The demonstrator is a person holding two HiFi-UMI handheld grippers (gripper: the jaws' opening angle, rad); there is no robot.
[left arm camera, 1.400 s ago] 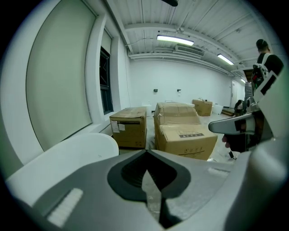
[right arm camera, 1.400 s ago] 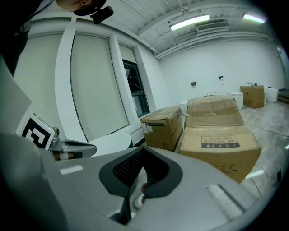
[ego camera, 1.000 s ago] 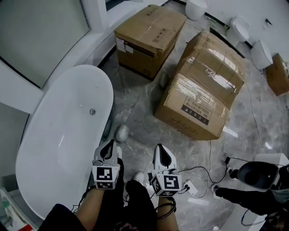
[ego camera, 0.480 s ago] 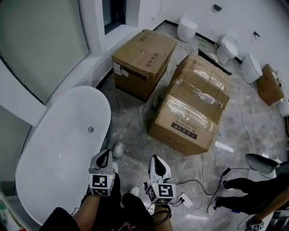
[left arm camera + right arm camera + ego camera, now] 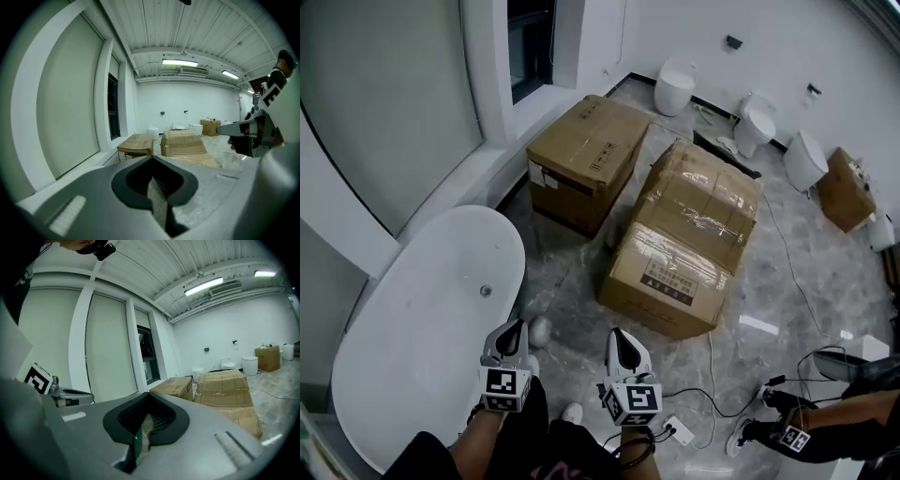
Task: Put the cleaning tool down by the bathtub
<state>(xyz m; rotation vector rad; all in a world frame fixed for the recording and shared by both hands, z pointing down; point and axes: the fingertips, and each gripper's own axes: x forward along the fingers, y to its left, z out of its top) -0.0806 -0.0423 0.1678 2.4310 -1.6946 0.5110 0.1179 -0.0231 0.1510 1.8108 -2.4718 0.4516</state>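
Observation:
A white oval bathtub (image 5: 412,328) stands at the left of the head view. On the marble floor beside its right rim lies a small pale round cleaning tool (image 5: 541,328). My left gripper (image 5: 514,332) hovers just left of the tool, shut and empty. The right gripper (image 5: 619,341) is held about a hand's width further right, also shut with nothing in it. In the left gripper view the jaws of the left gripper (image 5: 157,197) meet in a thin seam. The right gripper (image 5: 139,439) looks the same in the right gripper view. Neither gripper view shows the tool.
Two big cardboard boxes (image 5: 581,159) (image 5: 684,244) sit on the floor ahead. Toilets (image 5: 675,84) and a smaller box (image 5: 844,192) line the far wall. A power strip (image 5: 678,431) and cables lie at the right. Another person's arm (image 5: 834,436) reaches in at bottom right.
The head view has lifted and now takes in more of the far room. Both grippers sit lower in the frame and stay shut. The tool still lies by the tub.

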